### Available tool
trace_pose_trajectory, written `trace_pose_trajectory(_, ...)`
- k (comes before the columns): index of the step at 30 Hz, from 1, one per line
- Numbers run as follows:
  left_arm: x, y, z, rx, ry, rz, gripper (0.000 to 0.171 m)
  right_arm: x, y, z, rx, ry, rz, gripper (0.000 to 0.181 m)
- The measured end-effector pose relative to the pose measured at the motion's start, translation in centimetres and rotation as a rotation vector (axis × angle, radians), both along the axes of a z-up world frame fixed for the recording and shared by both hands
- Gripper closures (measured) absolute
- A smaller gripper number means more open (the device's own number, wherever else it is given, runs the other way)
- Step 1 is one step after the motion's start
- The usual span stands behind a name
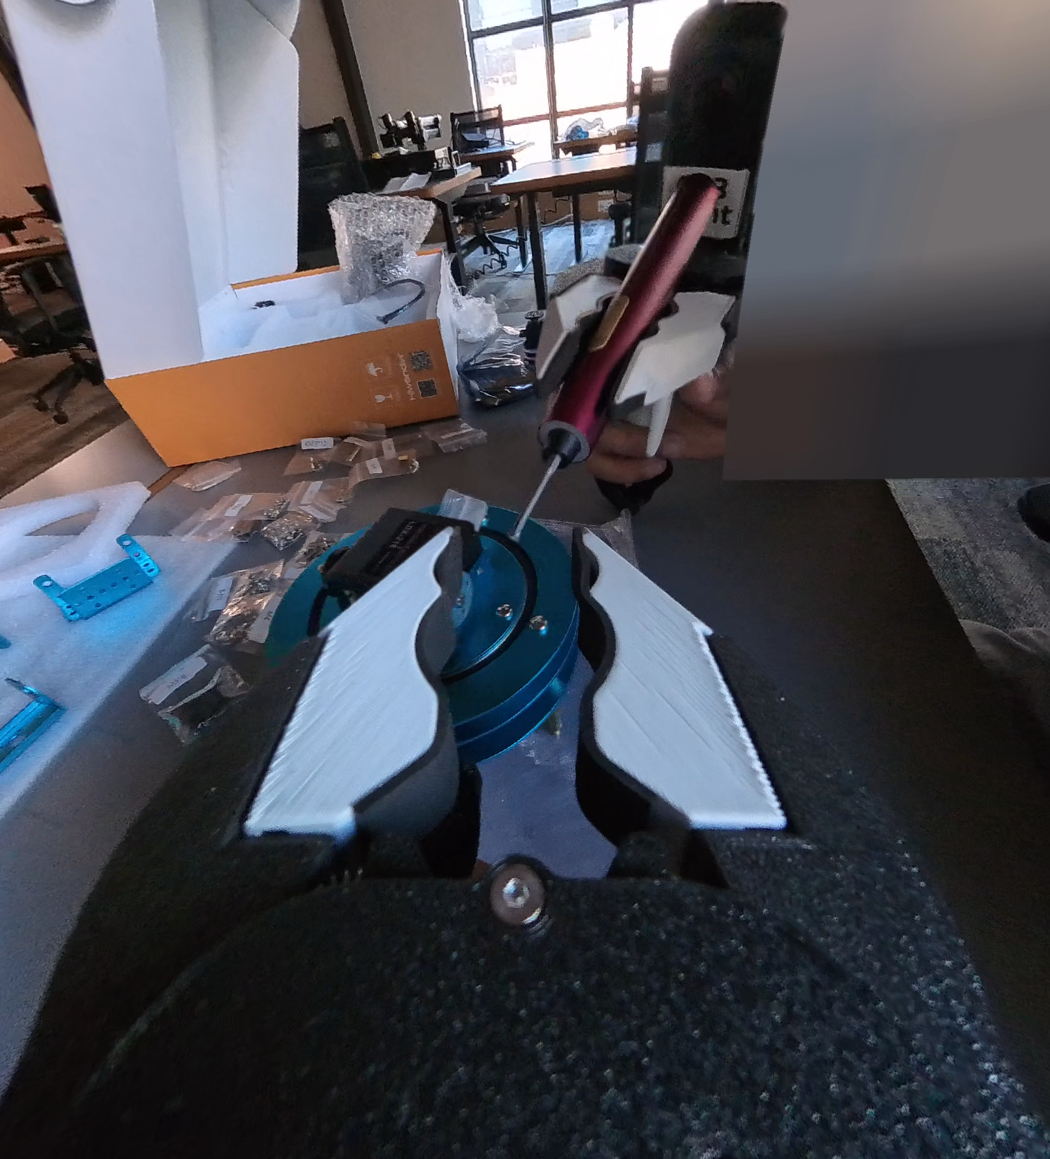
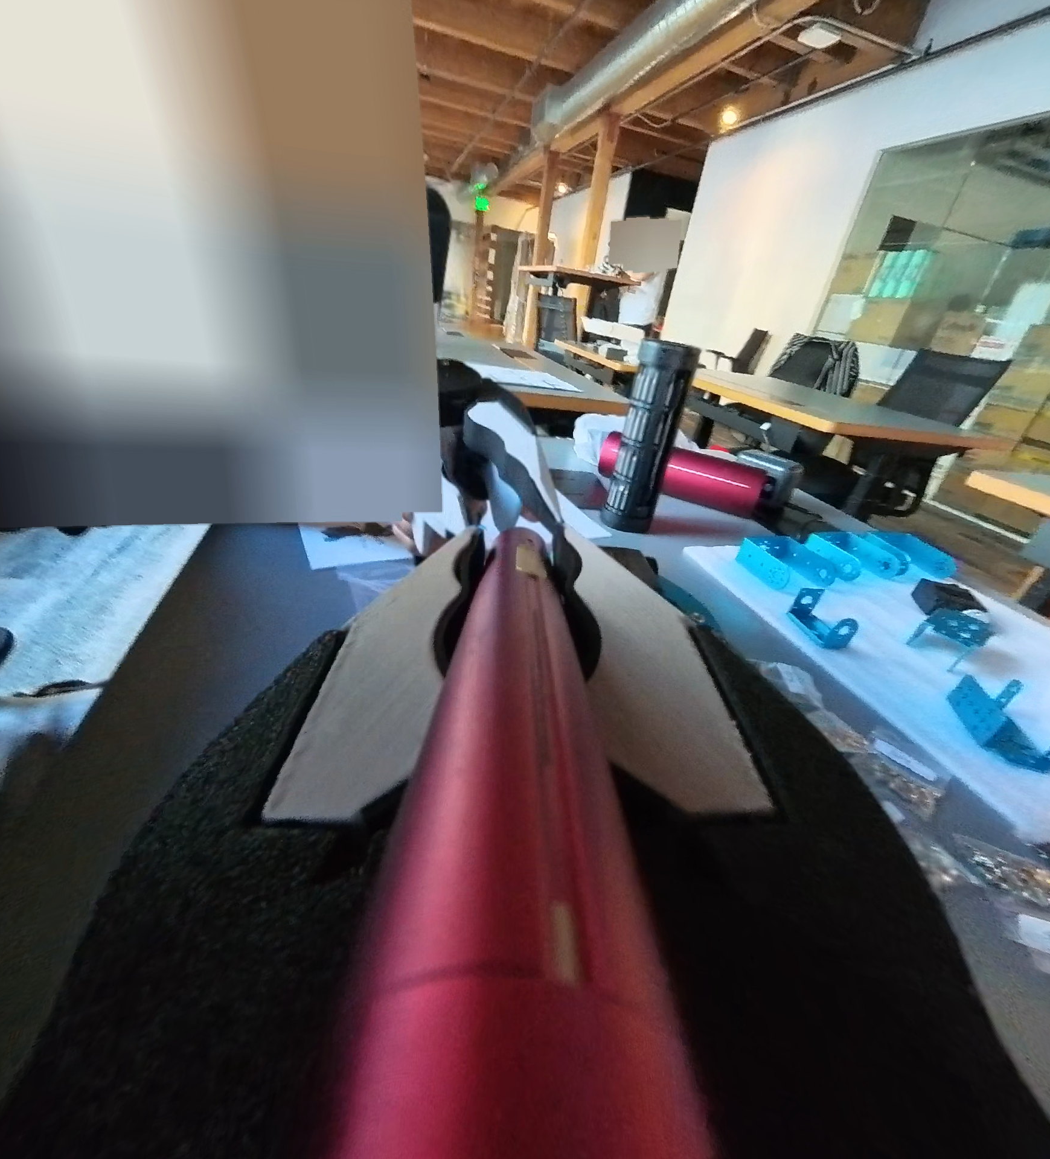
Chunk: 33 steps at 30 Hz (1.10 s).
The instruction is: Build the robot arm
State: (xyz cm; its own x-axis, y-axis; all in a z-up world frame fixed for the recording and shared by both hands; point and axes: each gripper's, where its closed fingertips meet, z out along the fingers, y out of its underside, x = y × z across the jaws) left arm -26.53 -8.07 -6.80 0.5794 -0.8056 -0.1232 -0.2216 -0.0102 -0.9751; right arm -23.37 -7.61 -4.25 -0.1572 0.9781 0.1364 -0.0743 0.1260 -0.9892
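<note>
A blue round metal base (image 1: 509,683) lies on the dark table, with a black servo block (image 1: 390,545) on top of it. My left gripper (image 1: 513,552) is open, its white fingers (image 1: 371,683) apart over the right part of the base, the left one beside the servo, the right one at the base's right rim. My right gripper (image 1: 629,351) is shut on a red electric screwdriver (image 1: 622,313), tilted down to the left. The screwdriver's bit tip (image 1: 517,532) touches the top of the base at its far edge. In the right wrist view the screwdriver (image 2: 509,784) fills the middle between my fingers (image 2: 371,709), hiding the bit.
Several small bags of screws (image 1: 271,520) lie left of the base. White foam (image 1: 20,627) holds blue brackets (image 1: 99,580), also in the right wrist view (image 2: 823,564). An orange and white box (image 1: 296,389) stands behind. A black cylinder (image 2: 647,439) and red tube (image 2: 698,470) stand beyond. My hands' fingertips stand some 5 centimeters from each other.
</note>
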Motion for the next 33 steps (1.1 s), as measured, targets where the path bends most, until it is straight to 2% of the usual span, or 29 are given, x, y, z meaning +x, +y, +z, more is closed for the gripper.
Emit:
trace_pose_trajectory(7, 1.4, -0.6, -0.2, 0.02, 0.007, -0.017, 0.143, 0.3, -1.1, 0.6, -0.069, 0.005, 0.1, 0.16)
trace_pose_trajectory(10, 1.5, -0.8, 0.0, 0.059, 0.011, -0.013, 0.153, 0.5, -1.6, 0.8, -0.092, 0.002, 0.139, 0.159)
trace_pose_trajectory(14, 1.5, -0.9, 0.1, 0.08, 0.025, -0.015, 0.171, 0.5, -1.2, 0.8, -0.093, 0.004, 0.128, 0.16)
trace_pose_trajectory(19, 0.3, 0.5, 0.3, 0.062, 0.005, 0.057, 0.171, 0.8, -0.1, 1.4, -0.146, 0.029, 0.11, 0.16)
trace_pose_trajectory(21, -0.6, 1.0, 1.5, 0.036, -0.092, 0.081, 0.171, 1.0, 0.7, 1.9, -0.117, 0.06, 0.059, 0.16)
trace_pose_trajectory(25, -3.2, 1.8, 4.6, -0.074, -0.419, 0.083, 0.171, 0.9, 1.0, 2.3, 0.093, 0.094, -0.062, 0.16)
trace_pose_trajectory(28, -4.7, 2.2, 5.7, -0.157, -0.597, 0.055, 0.171, 0.3, 0.0, 3.4, 0.052, 0.118, -0.016, 0.16)
trace_pose_trajectory(30, -5.6, 2.3, 6.5, -0.212, -0.725, 0.03, 0.171, -0.2, 0.1, 4.6, 0.066, 0.145, -0.056, 0.16)
trace_pose_trajectory(33, -6.7, 2.1, 7.8, -0.299, -0.921, -0.049, 0.171, -2.0, -0.6, 5.9, 0.435, 0.165, -0.214, 0.16)
